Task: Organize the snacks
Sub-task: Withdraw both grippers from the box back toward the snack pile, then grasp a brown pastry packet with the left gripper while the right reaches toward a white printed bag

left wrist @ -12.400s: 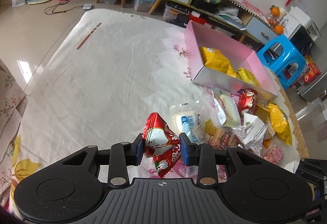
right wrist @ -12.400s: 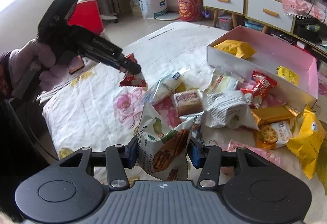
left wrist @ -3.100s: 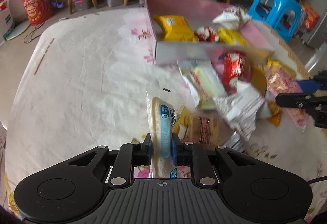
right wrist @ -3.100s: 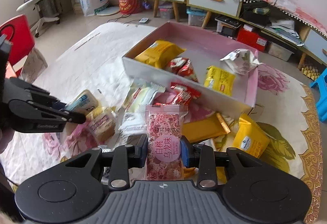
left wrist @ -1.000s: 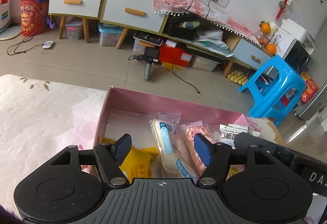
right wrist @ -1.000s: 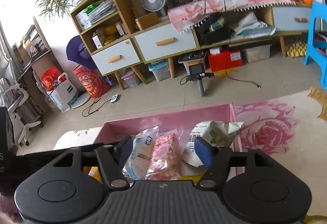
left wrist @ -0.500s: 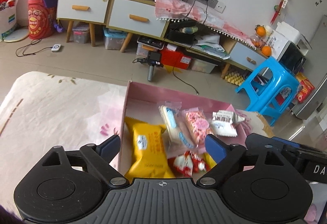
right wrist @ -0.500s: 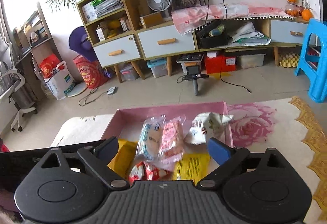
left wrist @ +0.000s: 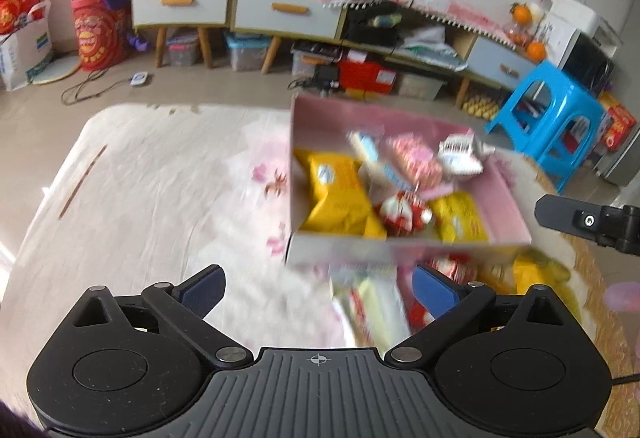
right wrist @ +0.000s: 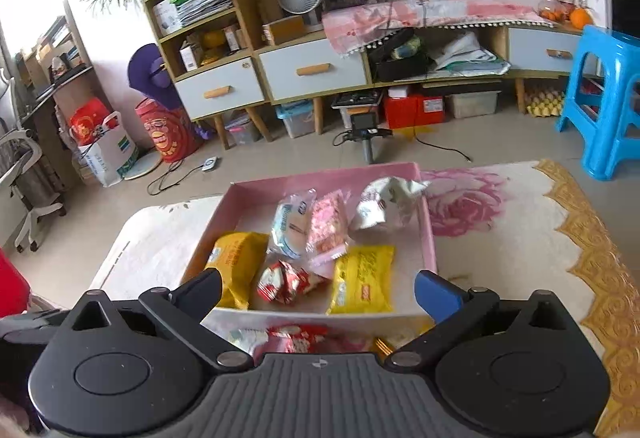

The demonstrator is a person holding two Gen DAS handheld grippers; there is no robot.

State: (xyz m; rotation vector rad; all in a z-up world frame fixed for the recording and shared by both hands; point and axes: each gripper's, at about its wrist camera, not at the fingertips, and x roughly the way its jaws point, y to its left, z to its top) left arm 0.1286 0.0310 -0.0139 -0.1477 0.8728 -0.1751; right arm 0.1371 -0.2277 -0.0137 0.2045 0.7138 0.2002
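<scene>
My left gripper [left wrist: 316,284] has its jaws wide apart and opening, with nothing between them. My right gripper [right wrist: 318,288] is the same: jaws spread and opening, nothing clamped.

Just beyond both sits the pink box [right wrist: 427,234] on the flowered worktop [left wrist: 160,198], which I take as my landmark. Inside it I count a yellow pack [right wrist: 236,266] at the near left wall, a red pack [right wrist: 284,282] beside it in the middle, a second yellow pack [right wrist: 362,284] to the right, and behind these a blue-and-white pack [right wrist: 290,222], a pink pack [right wrist: 326,224] and a crumpled white pack [right wrist: 384,206] toward the far right corner. So six snacks look put away.

On my side of the box's near wall more snacks remain loose: a pale striped pack [left wrist: 376,302], something red [left wrist: 452,266] and a yellow one [left wrist: 532,270], all blurred in the left view. The right view shows red and white wrappers [right wrist: 296,336] against that same wall.

I judge the job roughly half done: both grippers are free, and the loose heap in front of the box is what is left to fetch.
</scene>
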